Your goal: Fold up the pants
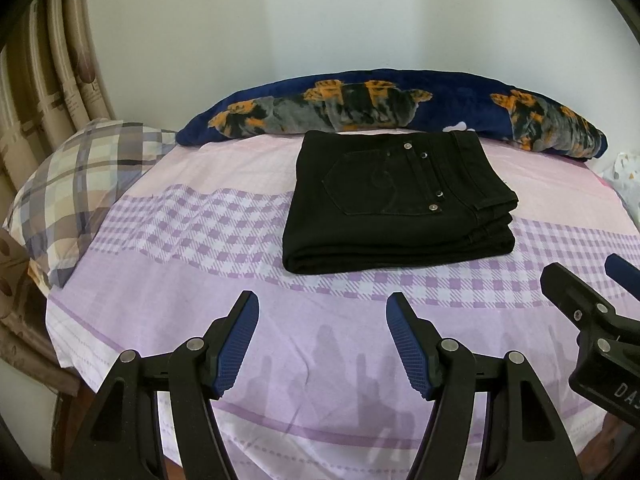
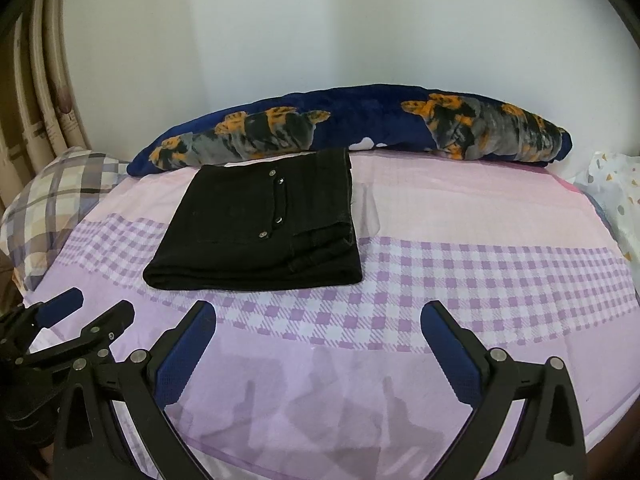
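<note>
Nearest your left camera, the left gripper stands with its jaws apart and nothing between them, its blue ribbed pads held above the bed sheet without touching cloth. Your right gripper is likewise in the foreground of its own view, jaws spread wide and empty, blue pads facing each other over bare sheet. Each tool shows at the edge of the other's view: the right one at the lower right of the left view, the left one at the lower left of the right view, both clear of the garment. Your pants, black, lie folded into a compact rectangular stack on the sheet, beyond both grippers and apart from them. A back pocket and metal rivets face up on the top layer; the folded edge faces you, and layered ends show at the stack's right side. The sheet is pink and lilac with a checked band running under the stack. Behind the pants, just at their far edge, lies a rolled navy blanket with orange and grey patches, against a white wall. A plaid pillow sits at the left of the bed, beside a beige curtain. Shadows of both tools fall on the sheet below them.
</note>
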`<state>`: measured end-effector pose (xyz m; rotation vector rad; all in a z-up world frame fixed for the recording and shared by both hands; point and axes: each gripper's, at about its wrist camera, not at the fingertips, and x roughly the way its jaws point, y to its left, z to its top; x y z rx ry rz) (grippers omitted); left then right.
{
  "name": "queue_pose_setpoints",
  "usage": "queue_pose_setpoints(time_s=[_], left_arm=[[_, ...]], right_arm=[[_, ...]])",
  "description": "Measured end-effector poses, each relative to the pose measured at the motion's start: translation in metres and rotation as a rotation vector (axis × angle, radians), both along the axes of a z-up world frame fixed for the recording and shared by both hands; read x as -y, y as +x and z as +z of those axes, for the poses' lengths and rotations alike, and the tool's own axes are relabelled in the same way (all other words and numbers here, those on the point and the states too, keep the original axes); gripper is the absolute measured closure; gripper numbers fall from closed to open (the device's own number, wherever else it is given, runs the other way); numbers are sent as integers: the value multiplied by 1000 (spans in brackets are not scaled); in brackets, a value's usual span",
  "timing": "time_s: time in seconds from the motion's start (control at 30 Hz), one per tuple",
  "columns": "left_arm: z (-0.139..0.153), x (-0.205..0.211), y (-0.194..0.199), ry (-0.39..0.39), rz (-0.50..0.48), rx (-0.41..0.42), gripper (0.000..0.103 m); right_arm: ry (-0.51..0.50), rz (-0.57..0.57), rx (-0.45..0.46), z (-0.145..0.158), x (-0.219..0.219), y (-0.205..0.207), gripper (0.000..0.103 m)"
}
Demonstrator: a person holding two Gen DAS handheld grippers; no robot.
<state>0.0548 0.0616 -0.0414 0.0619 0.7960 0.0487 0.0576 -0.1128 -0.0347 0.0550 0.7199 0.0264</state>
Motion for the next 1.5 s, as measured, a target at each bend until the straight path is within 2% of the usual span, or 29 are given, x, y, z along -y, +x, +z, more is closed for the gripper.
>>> queue_pose_setpoints(time_s=[0.37, 1.5], left_arm=[[-2, 2, 1, 26, -15, 2, 36], [-2, 5, 1, 25, -18, -2, 36]], right_arm=[[-8, 7, -9, -2, 0, 1, 1], [-9, 4, -21, -7, 1, 2, 1]])
